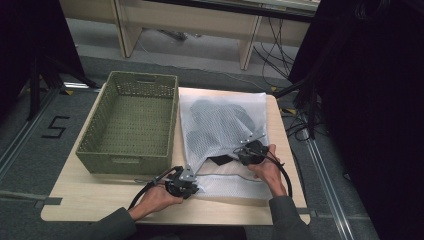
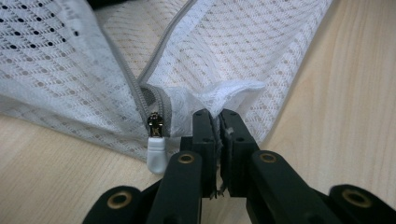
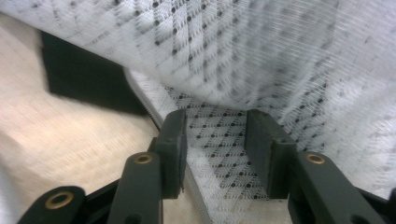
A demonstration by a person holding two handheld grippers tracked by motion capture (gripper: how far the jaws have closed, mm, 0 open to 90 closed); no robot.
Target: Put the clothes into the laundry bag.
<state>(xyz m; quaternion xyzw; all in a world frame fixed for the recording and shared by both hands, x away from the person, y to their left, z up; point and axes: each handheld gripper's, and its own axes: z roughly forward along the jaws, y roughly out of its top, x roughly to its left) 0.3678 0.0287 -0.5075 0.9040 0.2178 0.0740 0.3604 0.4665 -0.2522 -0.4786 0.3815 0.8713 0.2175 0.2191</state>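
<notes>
A white mesh laundry bag (image 1: 222, 125) lies on the wooden table (image 1: 90, 200) with a dark garment (image 1: 215, 117) inside it. My left gripper (image 1: 189, 179) is at the bag's near left corner. In the left gripper view it (image 2: 215, 116) is shut on a fold of the mesh (image 2: 224, 51), just right of the white zipper pull (image 2: 156, 149). My right gripper (image 1: 248, 152) rests at the bag's open mouth. Its jaws (image 3: 215, 119) stand apart over the mesh (image 3: 261, 56), and dark cloth (image 3: 84, 79) shows at the left beside the zipper track (image 3: 144, 105).
An empty green woven basket (image 1: 125, 162) stands on the table's left half, touching the bag's left edge. Black stands and cables crowd the floor to the right of the table, and wooden furniture legs stand behind it.
</notes>
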